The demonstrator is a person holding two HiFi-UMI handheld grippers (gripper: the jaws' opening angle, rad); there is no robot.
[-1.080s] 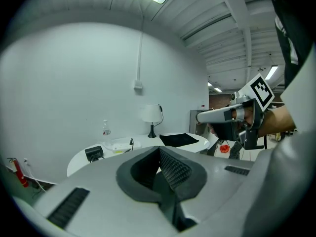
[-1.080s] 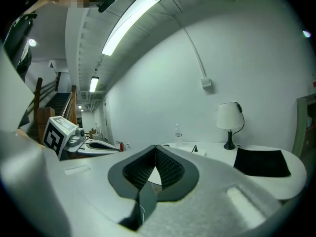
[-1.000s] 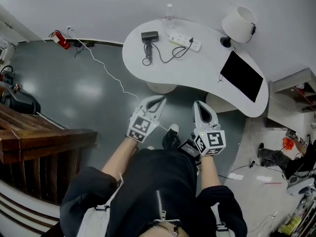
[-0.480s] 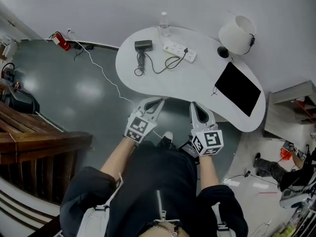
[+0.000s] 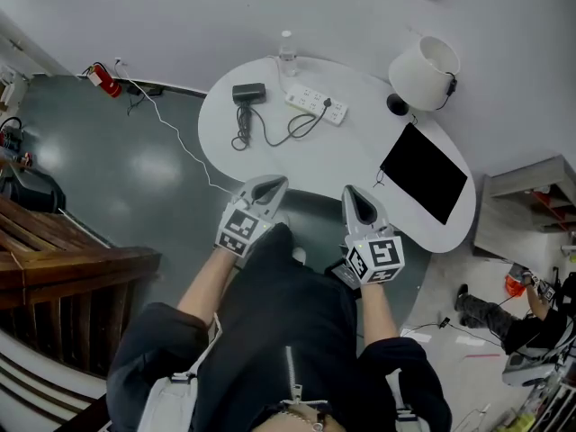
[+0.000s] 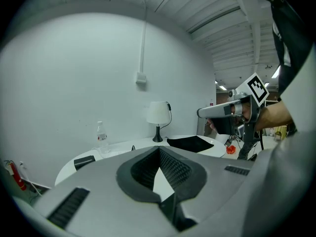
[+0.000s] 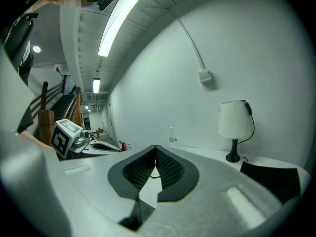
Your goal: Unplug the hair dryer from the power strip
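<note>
Closest to me, both claws sit out in front of my chest. The left gripper [image 5: 271, 184] has its jaws pressed tip to tip, nothing between the ribbed pads. The right gripper [image 5: 354, 193] is the same: jaws together, nothing held. Both noses point over the near rim of the white table [image 5: 360, 156], and neither touches anything on it.

So I judge this as the reach-in step. Nothing is gripped and the unplugging has not begun.

Further across the top, the black cord [image 5: 270, 139] loops loosely over the bare white surface. At its left end lies the hair dryer [image 5: 248, 92], a dark block near the table's left edge. The cord's other end runs right, up to the power strip [image 5: 315, 104], a white bar lying aslant near the far rim. A dark plug [image 5: 328, 105] sits in the strip toward its right end, so the dryer is plugged in as things lie.

To the right, well apart from the strip, lies a dark flat panel [image 5: 423, 175]. Beyond the strip a water bottle [image 5: 287, 50] stands at the far rim, and a white lamp [image 5: 423, 67] stands off to the right.

Next, as I see it, both claws have to open and travel across the table. One should pin the strip down, the other close on the plug body, not the cord. Then comes a straight pull away from the socket, or the light strip may lift with it.
</note>
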